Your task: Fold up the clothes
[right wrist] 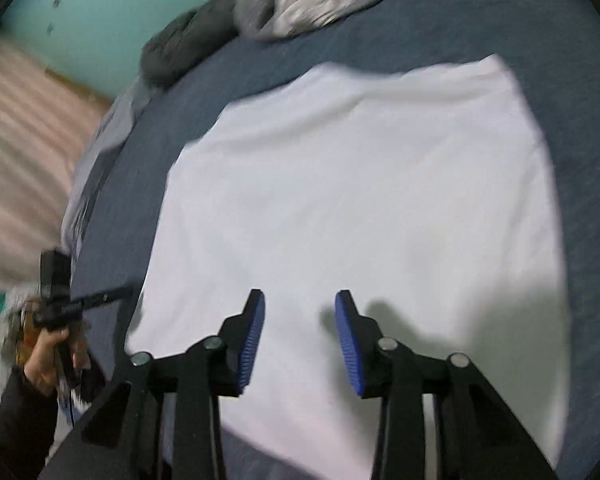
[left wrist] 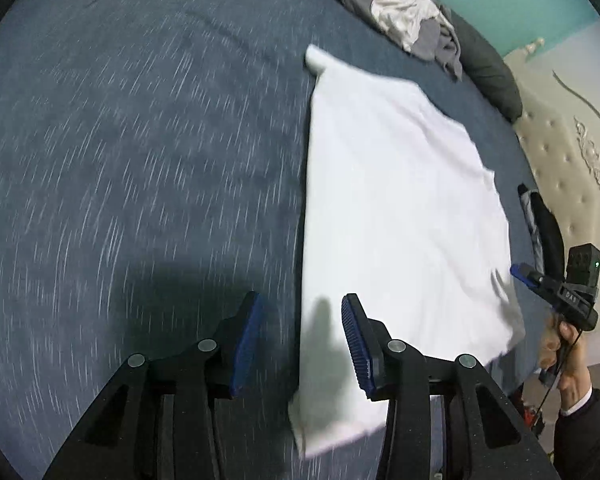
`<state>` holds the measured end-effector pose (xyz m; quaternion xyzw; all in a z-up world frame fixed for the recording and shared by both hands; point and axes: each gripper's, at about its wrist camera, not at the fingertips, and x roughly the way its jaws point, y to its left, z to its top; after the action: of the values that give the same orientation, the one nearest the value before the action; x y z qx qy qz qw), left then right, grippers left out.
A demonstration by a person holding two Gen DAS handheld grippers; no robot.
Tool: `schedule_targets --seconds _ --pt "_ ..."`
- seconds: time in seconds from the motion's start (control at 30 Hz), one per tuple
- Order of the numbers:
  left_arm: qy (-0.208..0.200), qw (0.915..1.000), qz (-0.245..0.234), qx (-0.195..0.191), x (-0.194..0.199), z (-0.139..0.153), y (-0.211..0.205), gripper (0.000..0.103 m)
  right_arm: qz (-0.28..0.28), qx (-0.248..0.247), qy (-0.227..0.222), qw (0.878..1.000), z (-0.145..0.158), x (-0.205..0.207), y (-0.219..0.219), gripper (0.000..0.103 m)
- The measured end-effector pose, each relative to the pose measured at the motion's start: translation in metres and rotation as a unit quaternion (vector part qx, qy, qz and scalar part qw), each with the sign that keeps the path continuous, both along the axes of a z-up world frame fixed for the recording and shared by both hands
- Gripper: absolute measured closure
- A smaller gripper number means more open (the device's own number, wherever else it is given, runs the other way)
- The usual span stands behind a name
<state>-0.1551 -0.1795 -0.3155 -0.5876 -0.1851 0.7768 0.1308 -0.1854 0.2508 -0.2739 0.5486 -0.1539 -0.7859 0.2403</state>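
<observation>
A white garment (right wrist: 360, 208) lies flat on the blue bedsheet (left wrist: 140, 140). The left gripper (left wrist: 302, 344) and right gripper (right wrist: 300, 336) both gape wide, empty, at each frame's bottom centre.

bare blue bedsheet (left wrist: 140, 160) left of white garment (left wrist: 396, 208), clothes heap (left wrist: 400, 4) far edge

bed (left wrist: 140, 140), dark blue cover | white garment (left wrist: 400, 200) flat | grey clothes pile (left wrist: 400, 4)

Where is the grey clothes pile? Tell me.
In the left wrist view, the grey clothes pile sits at the far top of the blue bed, beyond the white garment, beside a dark grey pillow.
</observation>
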Motion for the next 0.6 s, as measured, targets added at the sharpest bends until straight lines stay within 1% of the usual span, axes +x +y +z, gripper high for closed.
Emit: schedule_targets --seconds 0.1,0.17,0.2,0.27,0.3,0.37,0.43,0.53,0.6 --pt "-0.006 1.0 0.001 0.003 0.017 -0.001 -0.001 0.058 0.028 0.007 -0.015 0.999 -0.008 0.019 -0.03 0.072" --pt "-0.009 0.9998 0.008 0.014 0.025 -0.002 -0.003 0.058 0.032 0.006 -0.029 0.999 -0.015 0.026 -0.044 0.074" --pt "-0.01 0.9998 0.008 0.017 0.029 -0.003 -0.004 0.058 0.033 0.009 -0.035 0.999 -0.019 0.028 -0.051 0.077" --pt "-0.012 0.9997 0.008 0.02 0.036 -0.004 -0.004 0.058 0.033 0.026 -0.042 0.998 -0.027 0.032 -0.062 0.08" --pt "-0.012 0.9996 0.008 0.022 0.039 -0.003 -0.004 0.058 0.032 0.034 -0.049 0.998 -0.033 0.034 -0.066 0.086" --pt "-0.013 0.9994 0.011 0.03 0.044 -0.002 -0.004 0.058 0.032 0.05 -0.069 0.996 -0.044 0.039 -0.071 0.089" --pt "-0.011 0.9994 0.011 0.03 0.048 0.001 -0.004 0.058 0.038 0.069 -0.074 0.994 -0.049 0.05 -0.071 0.094" --pt "-0.006 0.9995 0.01 0.031 0.053 0.005 -0.008 0.057 0.051 0.09 -0.072 0.992 -0.048 0.066 -0.074 0.094" --pt "-0.008 0.9995 0.011 0.03 0.053 0.004 -0.01 0.057 0.053 0.095 -0.073 0.991 -0.046 0.069 -0.074 0.094"
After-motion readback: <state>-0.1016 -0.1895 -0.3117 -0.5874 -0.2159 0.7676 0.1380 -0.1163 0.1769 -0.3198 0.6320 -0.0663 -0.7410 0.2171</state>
